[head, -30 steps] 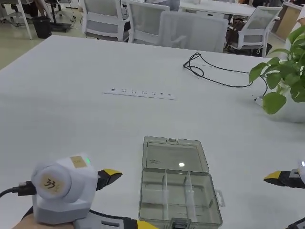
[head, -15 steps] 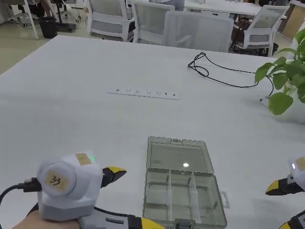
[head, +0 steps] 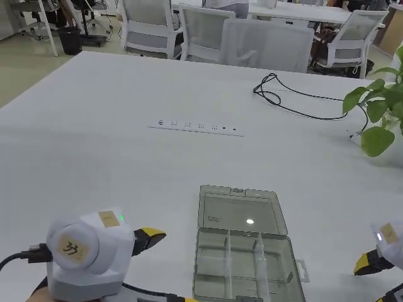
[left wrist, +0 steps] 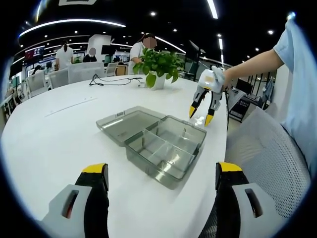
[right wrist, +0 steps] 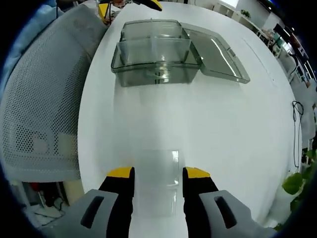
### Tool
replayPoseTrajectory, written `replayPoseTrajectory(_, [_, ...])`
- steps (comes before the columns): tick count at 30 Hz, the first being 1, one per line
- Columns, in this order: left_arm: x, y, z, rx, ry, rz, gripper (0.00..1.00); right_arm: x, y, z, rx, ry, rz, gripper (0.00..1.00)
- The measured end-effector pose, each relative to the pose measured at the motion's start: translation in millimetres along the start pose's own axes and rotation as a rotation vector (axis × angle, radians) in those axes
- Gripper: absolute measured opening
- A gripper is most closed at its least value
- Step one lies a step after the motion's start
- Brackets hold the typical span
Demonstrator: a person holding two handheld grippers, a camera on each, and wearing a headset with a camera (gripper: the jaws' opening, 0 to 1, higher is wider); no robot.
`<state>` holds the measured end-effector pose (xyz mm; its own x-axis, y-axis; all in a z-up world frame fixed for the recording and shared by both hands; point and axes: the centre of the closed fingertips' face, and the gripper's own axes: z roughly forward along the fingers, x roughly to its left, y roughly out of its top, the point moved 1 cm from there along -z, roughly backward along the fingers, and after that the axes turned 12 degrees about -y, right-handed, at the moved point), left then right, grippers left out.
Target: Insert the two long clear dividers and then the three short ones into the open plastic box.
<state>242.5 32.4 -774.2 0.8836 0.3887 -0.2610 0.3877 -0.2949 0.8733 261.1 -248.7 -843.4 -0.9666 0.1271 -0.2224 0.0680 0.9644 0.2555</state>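
The open clear plastic box (head: 213,277) lies at the near edge of the table, its lid (head: 242,211) folded back flat. Two long dividers (head: 259,261) stand inside it; in the left gripper view the box (left wrist: 163,144) also has a cross piece. My left gripper (left wrist: 161,173) stands wide open and bare, left of the box, its yellow tip (head: 151,238) low in the head view. My right gripper (right wrist: 158,173) is open and hovers over clear flat dividers (right wrist: 166,161) lying on the table near its edge. The right gripper (head: 378,277) is right of the box.
A white power strip (head: 196,127) lies mid-table, with a black cable (head: 283,97) beyond it. A potted plant (head: 381,116) stands at the right. Office chairs (head: 264,41) line the far side. A mesh chair (right wrist: 44,99) sits by the near table edge.
My right gripper has drawn back towards the lower right, away from the box. The left gripper has barely shifted. The head camera has tilted, so the scene sits lower.
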Motion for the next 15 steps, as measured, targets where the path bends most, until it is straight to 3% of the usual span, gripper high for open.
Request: replayPoseTrajectory(15, [-1.9,1.7,2.9,-0.007,-0.009,0.002,0.91,-2.4,-0.6,1.4,0.018,0.012,-0.009,0.34])
